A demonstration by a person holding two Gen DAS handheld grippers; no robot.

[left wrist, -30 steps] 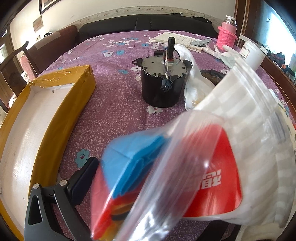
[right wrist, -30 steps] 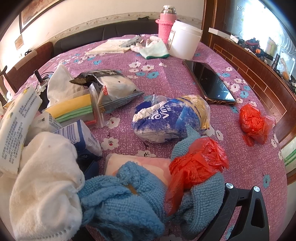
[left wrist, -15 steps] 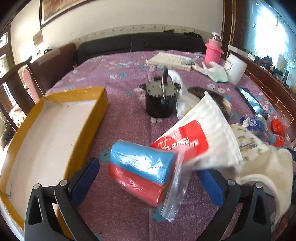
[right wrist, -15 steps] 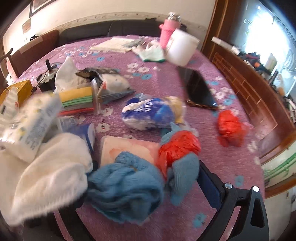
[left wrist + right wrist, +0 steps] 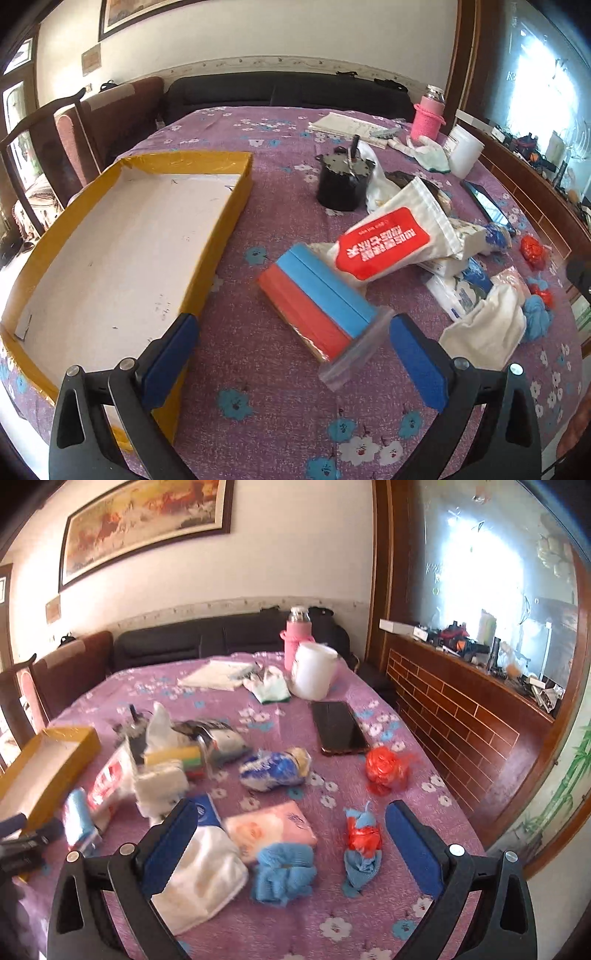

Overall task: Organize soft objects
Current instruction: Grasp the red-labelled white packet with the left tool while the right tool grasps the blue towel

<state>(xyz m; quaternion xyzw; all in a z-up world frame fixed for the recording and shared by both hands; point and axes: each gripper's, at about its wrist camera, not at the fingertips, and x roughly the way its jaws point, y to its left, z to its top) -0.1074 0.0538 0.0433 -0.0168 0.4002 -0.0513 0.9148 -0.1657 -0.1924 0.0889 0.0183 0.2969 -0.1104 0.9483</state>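
My left gripper (image 5: 293,352) is open above the purple flowered cloth, holding nothing. Just ahead of it lies a clear zip bag of red and blue cloths (image 5: 319,306), with a white pouch bearing a red label (image 5: 391,240) leaning on its far end. The yellow cardboard box (image 5: 221,221) lies to the left with a bare white floor. My right gripper (image 5: 290,843) is open too, raised over a white towel (image 5: 207,877), a blue knit cloth (image 5: 284,871), a pink tissue pack (image 5: 269,829) and a red-and-blue bundle (image 5: 362,849).
A black motor (image 5: 341,181), a phone (image 5: 338,727), a white tub (image 5: 314,674), a pink bottle (image 5: 295,635) and papers (image 5: 218,675) stand farther back. A blue-white wrapped pack (image 5: 275,770) and a red plastic bag (image 5: 384,768) lie mid-table. Chairs stand left; a wooden ledge runs right.
Both grippers have pulled back and risen from the pile. The left one, which had the zip bag close against it, now stands open with the bag lying on the table.
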